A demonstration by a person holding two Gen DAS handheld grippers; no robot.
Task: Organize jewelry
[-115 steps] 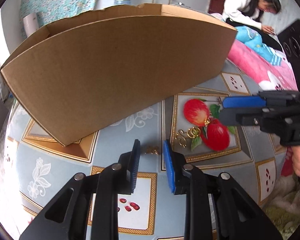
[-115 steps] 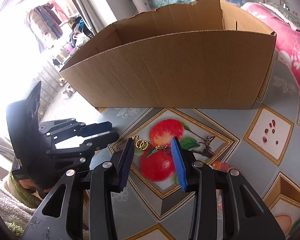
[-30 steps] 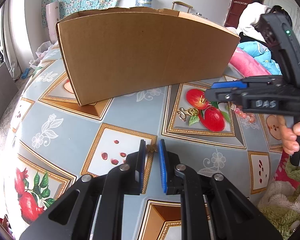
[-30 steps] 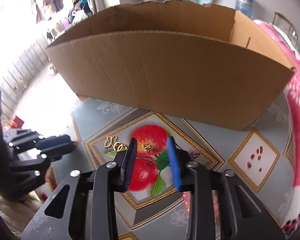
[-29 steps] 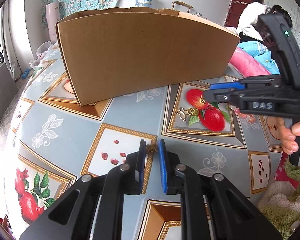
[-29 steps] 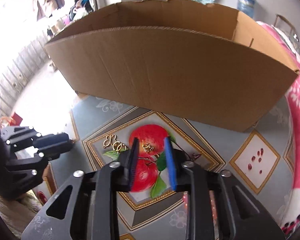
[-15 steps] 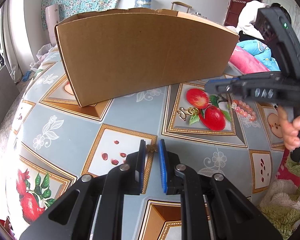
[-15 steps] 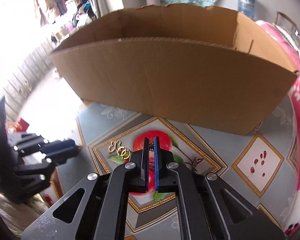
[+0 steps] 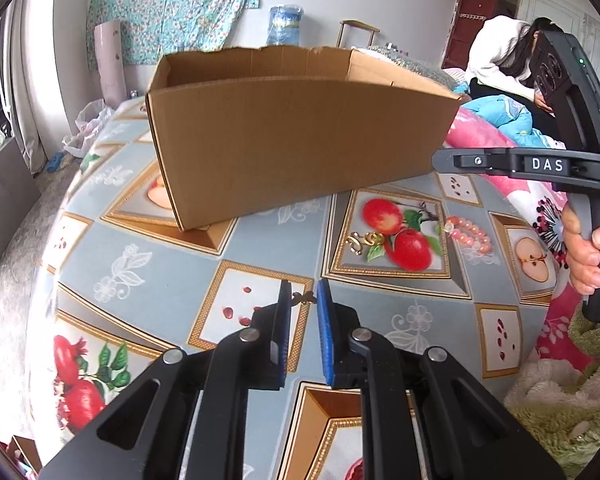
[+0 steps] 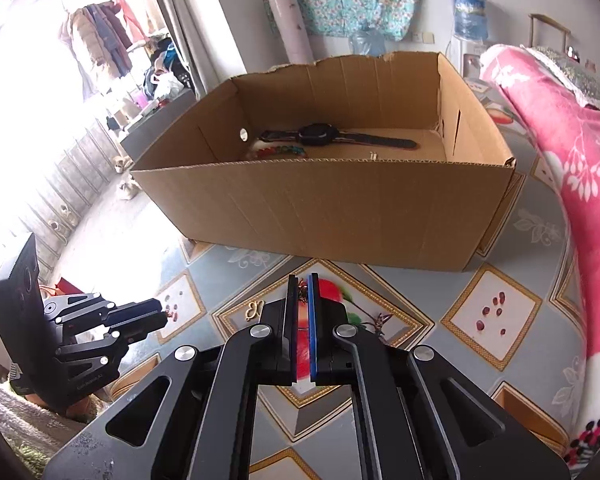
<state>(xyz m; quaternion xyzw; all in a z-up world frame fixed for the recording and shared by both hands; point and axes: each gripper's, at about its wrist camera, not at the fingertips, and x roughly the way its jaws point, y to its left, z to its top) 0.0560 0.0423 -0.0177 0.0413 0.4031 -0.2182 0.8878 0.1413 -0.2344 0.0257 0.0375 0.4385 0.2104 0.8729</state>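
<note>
My left gripper [image 9: 303, 296] is shut on a tiny gold trinket [image 9: 302, 298], held above the patterned tablecloth [image 9: 260, 248]. My right gripper [image 10: 301, 280] is shut, with a small dark-gold piece [image 10: 300, 290] pinched at its tips above the apple print. The open cardboard box [image 10: 340, 208] stands just beyond; a black watch [image 10: 332, 136] and a coloured bead bracelet [image 10: 278, 148] lie inside. Gold rings [image 9: 362, 240] and a pink bead bracelet [image 9: 470, 232] lie on the cloth beside the apple print. In the left wrist view the right gripper [image 9: 436, 159] hangs over them.
A pink blanket [image 10: 572, 168] runs along the table's right side. A person in white [image 9: 500, 60] sits at the back right. A green towel [image 9: 560, 412] lies at the near right edge. The left gripper [image 10: 164, 316] hovers at the table's left edge.
My right jaws closed on the small gold piece on the apple print and rose with it, so the box's inside came into view. The left gripper lifted a little, still gripping.
</note>
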